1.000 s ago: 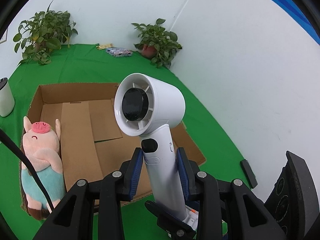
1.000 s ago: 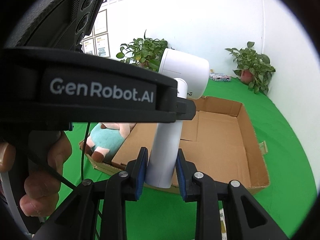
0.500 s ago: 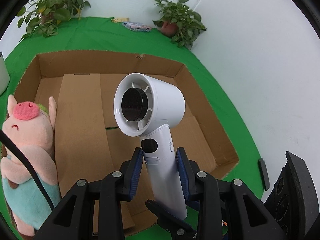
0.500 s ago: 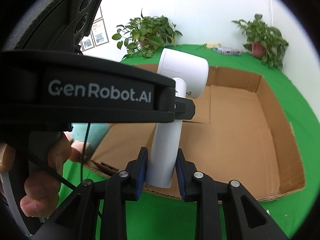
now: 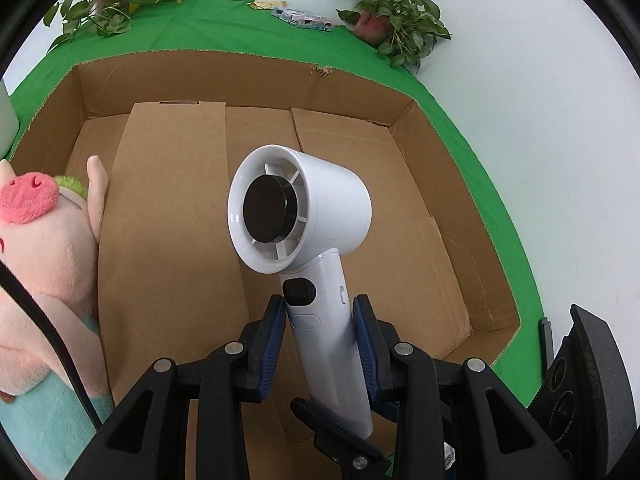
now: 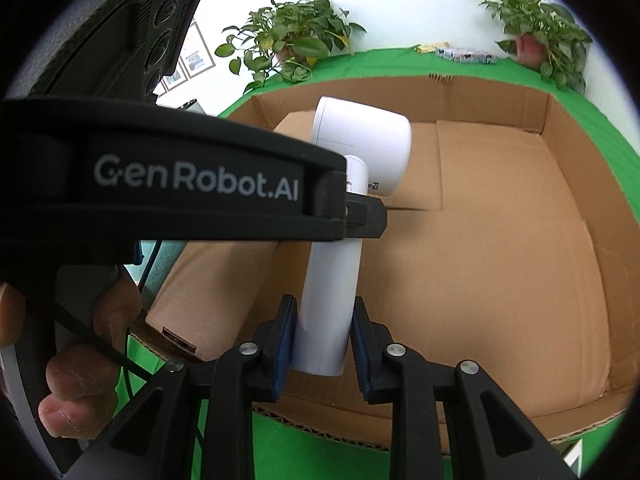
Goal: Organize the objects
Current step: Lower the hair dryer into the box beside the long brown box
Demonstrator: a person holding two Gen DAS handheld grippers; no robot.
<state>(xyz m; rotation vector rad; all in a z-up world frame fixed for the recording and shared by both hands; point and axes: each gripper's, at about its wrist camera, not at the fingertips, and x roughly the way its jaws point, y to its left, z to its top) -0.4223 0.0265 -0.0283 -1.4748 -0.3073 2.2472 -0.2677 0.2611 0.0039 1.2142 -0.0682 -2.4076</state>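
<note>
Where the left wrist view looks down, the left hand-held gripper (image 5: 320,340) pinches the handle of a white handheld fan (image 5: 304,216), its blue pads against both sides just below the black button. That fan hangs upright over the open cardboard box (image 5: 248,76), round head uppermost and black hub facing the camera. A pink plush pig (image 5: 44,248) in a teal outfit lies at the box's left side. Green cloth covers the counter (image 5: 208,28), with potted plants (image 5: 396,12) at the back against the white wall. Low in the picture, another black gripper's finger (image 5: 332,432) reaches to the handle's lower end.

From the right wrist view, the right hand-held gripper (image 6: 322,336) is clamped on the bottom of the same handle, pads pressed to it. Across the handle higher up lies the left gripper's black body, held by a person's hand (image 6: 76,364) at the left edge. Below the fan, the box floor is bare brown card.
</note>
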